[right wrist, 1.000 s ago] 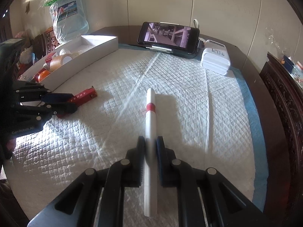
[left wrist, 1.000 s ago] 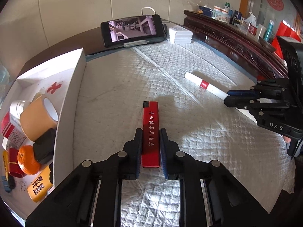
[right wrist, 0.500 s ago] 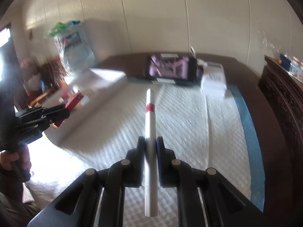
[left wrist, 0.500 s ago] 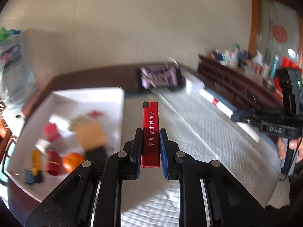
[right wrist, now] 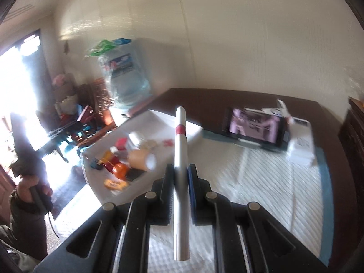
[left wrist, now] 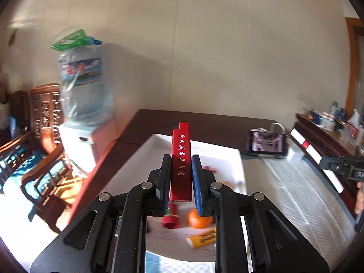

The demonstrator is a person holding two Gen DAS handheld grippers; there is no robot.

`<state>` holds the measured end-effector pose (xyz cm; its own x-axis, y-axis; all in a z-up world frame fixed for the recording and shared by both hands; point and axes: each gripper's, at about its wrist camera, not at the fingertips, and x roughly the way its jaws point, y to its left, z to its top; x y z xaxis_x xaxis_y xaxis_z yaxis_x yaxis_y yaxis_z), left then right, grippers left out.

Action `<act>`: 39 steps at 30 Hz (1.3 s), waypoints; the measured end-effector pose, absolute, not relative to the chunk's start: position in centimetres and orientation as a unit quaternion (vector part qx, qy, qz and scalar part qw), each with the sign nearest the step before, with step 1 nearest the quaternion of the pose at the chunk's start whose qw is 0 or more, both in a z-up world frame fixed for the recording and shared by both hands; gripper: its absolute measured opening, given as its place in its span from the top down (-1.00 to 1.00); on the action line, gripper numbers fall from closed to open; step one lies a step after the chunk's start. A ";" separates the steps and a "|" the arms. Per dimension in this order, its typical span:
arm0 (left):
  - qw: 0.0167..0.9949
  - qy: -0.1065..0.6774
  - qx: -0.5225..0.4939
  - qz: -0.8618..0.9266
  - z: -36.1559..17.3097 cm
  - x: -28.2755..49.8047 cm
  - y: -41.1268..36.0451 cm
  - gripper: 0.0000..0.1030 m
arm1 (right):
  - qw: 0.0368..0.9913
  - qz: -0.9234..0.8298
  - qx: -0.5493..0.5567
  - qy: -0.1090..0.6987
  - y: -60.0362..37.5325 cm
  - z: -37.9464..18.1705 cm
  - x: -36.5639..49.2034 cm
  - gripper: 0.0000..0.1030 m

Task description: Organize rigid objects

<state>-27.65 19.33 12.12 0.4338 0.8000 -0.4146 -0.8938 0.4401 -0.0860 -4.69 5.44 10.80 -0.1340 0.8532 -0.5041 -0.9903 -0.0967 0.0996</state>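
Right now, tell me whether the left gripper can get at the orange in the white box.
Probably not yet. The left gripper is shut on the red bar, so its jaws are full, though it hangs over the white box with the orange uncovered below.

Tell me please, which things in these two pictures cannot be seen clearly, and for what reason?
- Left wrist view: the items in the white box are smeared by motion blur and partly covered by the left gripper holding the red box.
- Right wrist view: the box contents are blurred; their labels are unreadable.
- Right wrist view: the phone screen image is too blurred to identify.
- Right wrist view: the doorway is washed out by glare.
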 end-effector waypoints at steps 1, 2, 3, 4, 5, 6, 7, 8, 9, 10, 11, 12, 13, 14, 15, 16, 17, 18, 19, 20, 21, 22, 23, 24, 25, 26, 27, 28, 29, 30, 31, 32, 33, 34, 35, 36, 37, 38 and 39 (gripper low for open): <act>0.830 0.160 -0.151 0.512 11.9 -28.0 19.7 0.68 | 0.635 0.724 -0.167 0.212 6.0 11.0 -5.3 0.81; 0.827 0.163 -0.156 0.515 11.5 -28.3 20.2 0.68 | 0.628 0.730 -0.165 0.214 6.7 11.1 -5.8 0.81; 0.824 0.167 -0.163 0.516 11.1 -28.3 20.8 0.68 | 0.620 0.736 -0.162 0.220 7.4 11.1 -6.3 0.81; 0.821 0.172 -0.172 0.517 10.5 -28.3 21.6 0.68 | 0.611 0.742 -0.159 0.228 8.2 11.0 -6.8 0.81; 0.818 0.174 -0.180 0.518 10.2 -28.3 22.0 0.68 | 0.599 0.748 -0.157 0.237 9.1 10.9 -7.3 0.81; 0.814 0.177 -0.189 0.519 9.7 -28.4 22.6 0.68 | 0.589 0.754 -0.156 0.246 10.0 10.8 -7.9 0.81; 0.810 0.180 -0.199 0.521 9.2 -28.6 23.2 0.68 | 0.580 0.759 -0.156 0.253 10.8 10.6 -8.6 0.81; 0.805 0.183 -0.211 0.524 8.7 -28.9 23.7 0.68 | 0.570 0.763 -0.158 0.260 11.7 10.3 -9.4 0.81; 0.800 0.184 -0.218 0.527 8.3 -29.0 24.2 0.67 | 0.561 0.769 -0.156 0.266 12.5 9.9 -10.2 0.81; 0.796 0.185 -0.225 0.530 7.8 -29.1 24.4 0.67 | 0.553 0.772 -0.157 0.272 13.1 9.5 -10.9 0.81; 0.793 0.188 -0.229 0.532 7.3 -29.2 24.5 0.67 | 0.547 0.774 -0.160 0.277 13.8 9.0 -11.8 0.81; 0.792 0.189 -0.233 0.532 7.0 -29.3 24.5 0.67 | 0.541 0.777 -0.160 0.280 14.5 8.5 -12.6 0.81; 0.790 0.191 -0.237 0.532 6.6 -29.3 24.5 0.67 | 0.536 0.778 -0.162 0.286 15.0 7.9 -13.3 0.81; 0.790 0.193 -0.238 0.532 6.5 -29.4 24.5 0.67 | 0.529 0.778 -0.166 0.295 15.9 7.1 -14.1 0.81; 0.789 0.194 -0.239 0.532 6.3 -29.3 24.5 0.67 | 0.526 0.778 -0.168 0.300 16.3 6.6 -14.6 0.81; 0.788 0.194 -0.240 0.532 6.2 -29.3 24.5 0.67 | 0.523 0.777 -0.171 0.306 16.9 6.0 -15.1 0.81; 0.788 0.194 -0.240 0.532 6.2 -29.3 24.6 0.67 | 0.522 0.775 -0.175 0.311 17.5 5.2 -15.8 0.81; 0.789 0.194 -0.241 0.532 6.2 -29.3 24.6 0.67 | 0.523 0.773 -0.177 0.311 17.7 4.9 -16.0 0.81; 0.788 0.194 -0.243 0.531 6.2 -29.3 24.6 0.67 | 0.525 0.772 -0.178 0.311 18.0 4.4 -16.4 0.81; 0.786 0.196 -0.246 0.532 6.2 -29.2 24.7 0.67 | 0.527 0.772 -0.176 0.310 18.1 4.1 -16.5 0.80; 0.784 0.200 -0.250 0.532 6.1 -29.2 24.9 0.67 | 0.532 0.770 -0.172 0.308 18.2 4.0 -16.6 0.79; 0.781 0.204 -0.251 0.534 6.0 -29.1 25.0 0.66 | 0.538 0.769 -0.171 0.300 18.1 3.9 -16.5 0.79; 0.777 0.210 -0.248 0.540 6.0 -28.9 24.9 0.51 | 0.543 0.767 -0.172 0.296 17.9 3.8 -16.5 0.71; 0.772 0.213 -0.243 0.548 6.1 -28.8 24.8 -0.03 | 0.546 0.766 -0.170 0.293 17.7 3.8 -16.3 0.19; 0.769 0.210 -0.237 0.556 6.1 -28.8 24.6 -0.44 | 0.549 0.766 -0.167 0.291 17.5 3.9 -16.1 -0.23; 0.769 0.201 -0.232 0.561 6.2 -29.0 24.5 -1.00 | 0.555 0.765 -0.160 0.286 17.2 4.0 -15.9 -0.91; 0.769 0.189 -0.225 0.567 6.4 -29.0 24.2 -1.00 | 0.562 0.764 -0.151 0.278 16.8 4.3 -15.6 -1.00; 0.765 0.182 -0.218 0.577 6.6 -29.1 23.9 -1.00 | 0.570 0.763 -0.145 0.267 16.3 4.6 -15.4 -1.00; 0.762 0.183 -0.218 0.582 6.6 -29.2 23.9 -1.00 | 0.579 0.761 -0.146 0.254 15.8 4.9 -15.4 -1.00; 0.760 0.184 -0.219 0.584 6.6 -29.1 23.8 -1.00 | 0.586 0.760 -0.148 0.240 15.3 5.2 -15.4 -1.00; 0.759 0.184 -0.220 0.585 6.7 -29.2 23.9 -1.00 | 0.593 0.758 -0.149 0.227 14.8 5.4 -15.4 -1.00; 0.758 0.186 -0.219 0.586 6.7 -29.1 23.8 -1.00 | 0.601 0.756 -0.149 0.212 14.2 5.7 -15.4 -1.00; 0.756 0.190 -0.217 0.588 6.6 -28.9 23.7 -1.00 | 0.605 0.755 -0.150 0.204 13.9 5.9 -15.4 -1.00; 0.755 0.191 -0.216 0.589 6.6 -28.9 23.6 -1.00 | 0.611 0.752 -0.151 0.195 13.6 6.0 -15.4 -1.00; 0.754 0.192 -0.215 0.590 6.7 -28.8 23.5 -1.00 | 0.615 0.750 -0.152 0.190 13.4 6.1 -15.5 -1.00; 0.753 0.194 -0.214 0.591 6.7 -28.7 23.4 -1.00 | 0.618 0.748 -0.154 0.187 13.2 6.3 -15.5 -1.00; 0.754 0.194 -0.213 0.591 6.8 -28.6 23.3 -1.00 | 0.620 0.747 -0.154 0.185 13.1 6.3 -15.4 -1.00; 0.754 0.194 -0.211 0.591 6.8 -28.5 23.1 -1.00 | 0.623 0.745 -0.154 0.181 12.9 6.5 -15.4 -1.00; 0.754 0.195 -0.209 0.592 7.0 -28.4 23.0 -1.00 | 0.626 0.744 -0.154 0.177 12.6 6.6 -15.4 -1.00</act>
